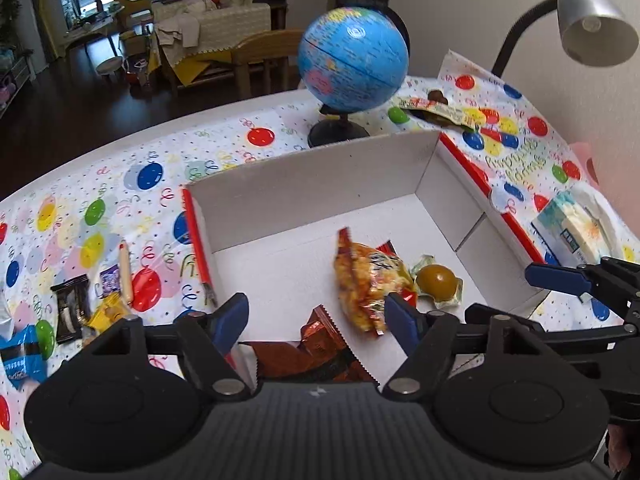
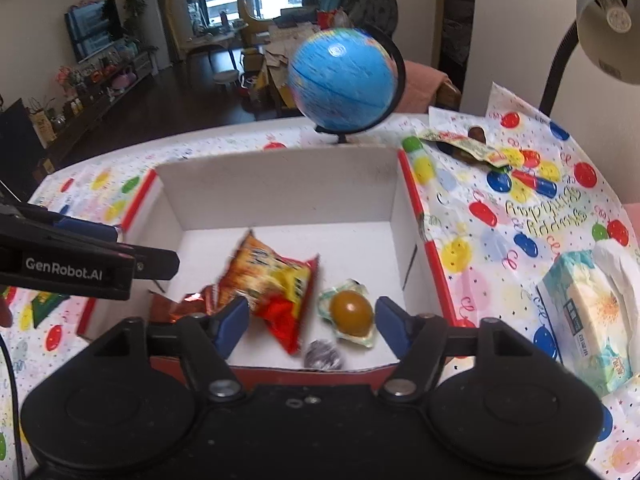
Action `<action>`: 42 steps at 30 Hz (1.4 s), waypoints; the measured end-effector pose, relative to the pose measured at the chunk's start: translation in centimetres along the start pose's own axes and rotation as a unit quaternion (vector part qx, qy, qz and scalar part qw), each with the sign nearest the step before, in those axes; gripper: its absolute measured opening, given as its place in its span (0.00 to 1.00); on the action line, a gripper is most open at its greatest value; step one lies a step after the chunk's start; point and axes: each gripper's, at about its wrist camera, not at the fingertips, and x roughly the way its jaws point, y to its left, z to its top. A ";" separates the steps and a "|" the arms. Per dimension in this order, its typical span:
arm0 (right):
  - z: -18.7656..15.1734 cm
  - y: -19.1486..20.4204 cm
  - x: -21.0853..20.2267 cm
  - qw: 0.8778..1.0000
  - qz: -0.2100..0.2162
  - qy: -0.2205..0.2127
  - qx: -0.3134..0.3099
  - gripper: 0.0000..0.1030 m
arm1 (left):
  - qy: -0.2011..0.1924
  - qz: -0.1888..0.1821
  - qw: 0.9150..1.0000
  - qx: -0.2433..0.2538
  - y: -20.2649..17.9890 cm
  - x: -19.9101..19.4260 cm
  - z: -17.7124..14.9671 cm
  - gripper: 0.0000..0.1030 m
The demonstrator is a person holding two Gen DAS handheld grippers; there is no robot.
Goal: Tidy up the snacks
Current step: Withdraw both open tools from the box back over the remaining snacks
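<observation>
At about nine o'clock of the left wrist view, loose snacks lie on the balloon-print tablecloth [image 1: 120, 200] outside the box: a blue packet [image 1: 22, 354], a black wrapper [image 1: 71, 307], a yellow packet [image 1: 107, 312] and a pale stick-shaped snack [image 1: 125, 272]. They look like what is left to gather.

Moving toward six o'clock, the left gripper [image 1: 316, 322] hovers over the near edge of the white cardboard box [image 1: 320, 168], jaws spread wide and holding nothing — probably a pause over the drop spot. Under it lies a brown foil packet [image 1: 320, 344]; just past it, at centre, the orange-red chip bag [image 1: 366, 280], and beside that a brown egg in clear wrap [image 1: 436, 280]. The box seems to be the collecting place, so these count as sorted.

At three o'clock the right gripper [image 2: 312, 322] reaches in, likewise wide open and empty, above the chip bag and egg; a small dark foil ball [image 2: 323, 355] sits by the near wall.

Beyond the box stand a globe [image 1: 352, 60] and a desk lamp [image 1: 592, 20]; another green-yellow packet [image 1: 440, 114] lies at one o'clock, and a tissue pack [image 1: 572, 228] at the right.
</observation>
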 end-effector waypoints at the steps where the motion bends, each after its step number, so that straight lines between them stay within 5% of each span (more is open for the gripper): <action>1: 0.1 0.2 -0.4 1.000 0.002 -0.004 -0.001 0.77 | -0.003 -0.001 1.000 -0.003 0.2 -0.4 -0.1 0.73; 12: 0.9 3.3 -3.6 0.999 0.020 -0.040 -0.010 0.97 | -0.047 0.001 0.999 -0.024 2.7 -5.5 -1.6 0.76; 22: 1.4 8.0 -5.6 0.997 0.037 -0.058 -0.021 0.98 | -0.082 0.007 0.995 -0.047 7.0 -10.0 -3.5 0.80; 42: 0.4 21.9 -5.6 0.996 0.054 -0.050 -0.040 0.99 | -0.088 0.033 0.992 -0.084 20.9 -15.6 -9.2 0.80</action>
